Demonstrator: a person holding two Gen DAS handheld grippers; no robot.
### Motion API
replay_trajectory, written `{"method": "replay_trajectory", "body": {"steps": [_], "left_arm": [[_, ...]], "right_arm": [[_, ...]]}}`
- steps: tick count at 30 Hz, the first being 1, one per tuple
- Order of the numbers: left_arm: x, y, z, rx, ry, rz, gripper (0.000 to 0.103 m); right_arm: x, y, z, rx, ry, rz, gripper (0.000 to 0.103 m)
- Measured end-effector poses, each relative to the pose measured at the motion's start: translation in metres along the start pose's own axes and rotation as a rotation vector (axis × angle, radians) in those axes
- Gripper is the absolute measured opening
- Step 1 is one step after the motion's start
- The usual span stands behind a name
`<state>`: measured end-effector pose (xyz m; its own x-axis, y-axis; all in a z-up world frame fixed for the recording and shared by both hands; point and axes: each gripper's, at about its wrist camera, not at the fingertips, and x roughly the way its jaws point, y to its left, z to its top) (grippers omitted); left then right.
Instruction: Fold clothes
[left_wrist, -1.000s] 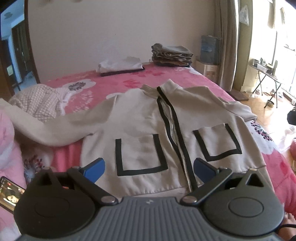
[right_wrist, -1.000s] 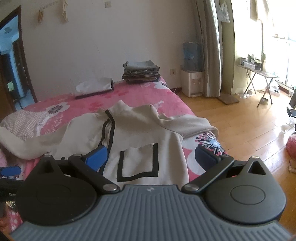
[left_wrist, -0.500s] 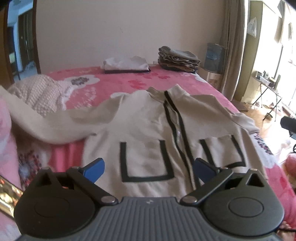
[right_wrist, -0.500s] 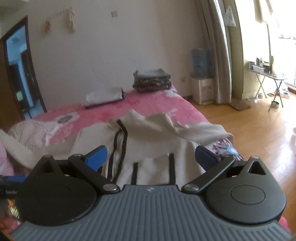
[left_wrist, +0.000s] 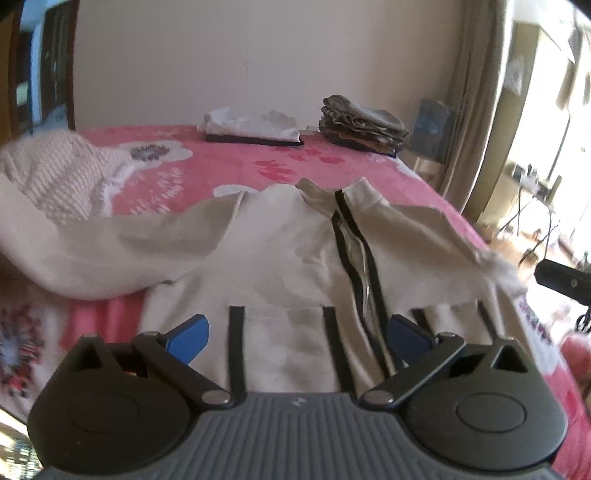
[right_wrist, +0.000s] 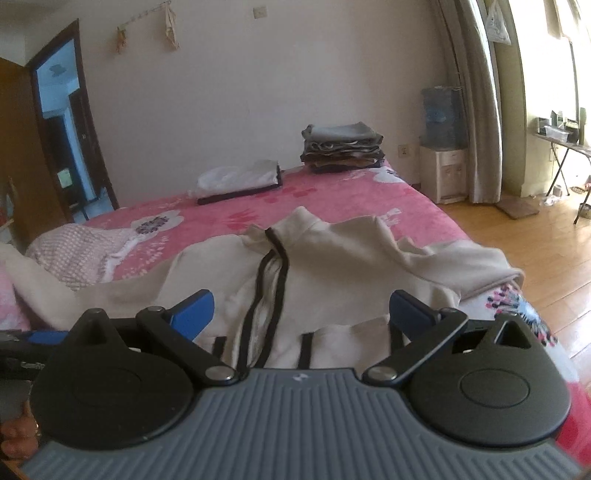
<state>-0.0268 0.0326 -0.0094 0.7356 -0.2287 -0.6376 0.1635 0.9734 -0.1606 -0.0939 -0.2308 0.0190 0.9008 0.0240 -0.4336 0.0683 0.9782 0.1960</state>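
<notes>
Reach: as we hover, jacket (left_wrist: 295, 258) lies lengthwise ahead, collar up-frame
Grippers: left (left_wrist: 297, 334) and right (right_wrist: 301, 314) both spread, empty

Left wrist view: low behind the left hand-held gripper (left_wrist: 297, 332), facing forward over the jacket (left_wrist: 295, 258), close. Right wrist view: behind the right hand-held gripper (right_wrist: 301, 312), likewise. Shared: jacket (right_wrist: 332, 273), bed (right_wrist: 332, 199), folded stack (right_wrist: 341, 153).

You see daylight glaring from the window (right_wrist: 554, 55) on the right; left view motion-blurred, fisheye edges curved.
</notes>
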Motion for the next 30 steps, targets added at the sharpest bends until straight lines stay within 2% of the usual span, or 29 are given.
{"method": "replay_trajectory", "body": {"steps": [6,12,17,21,24,27,30], "left_arm": [[0.021,-0.009,0.007,-0.011,-0.064,-0.013,0.103],[0.037,-0.035,0.003,0.033,-0.123,-0.062,0.103],[0.054,-0.070,-0.008,0.133,-0.102,-0.108,0.103],[0.070,-0.098,-0.010,0.231,-0.009,-0.176,0.103],[0.077,-0.114,-0.007,0.288,0.018,-0.213,0.103],[0.090,-0.131,0.003,0.298,0.053,-0.248,0.103],[0.110,-0.149,0.012,0.299,0.112,-0.252,0.103]], "right_arm": [[0.020,-0.018,0.035,0.012,-0.013,-0.006,0.102],[0.043,-0.054,0.075,0.012,0.077,-0.031,0.102],[0.039,-0.103,0.074,0.069,0.135,-0.154,0.102],[0.028,-0.166,0.057,0.225,0.138,-0.238,0.102],[0.024,-0.222,0.040,0.385,0.160,-0.308,0.102],[0.023,-0.281,0.019,0.588,0.175,-0.348,0.102],[0.028,-0.334,0.002,0.763,0.162,-0.348,0.102]]}}
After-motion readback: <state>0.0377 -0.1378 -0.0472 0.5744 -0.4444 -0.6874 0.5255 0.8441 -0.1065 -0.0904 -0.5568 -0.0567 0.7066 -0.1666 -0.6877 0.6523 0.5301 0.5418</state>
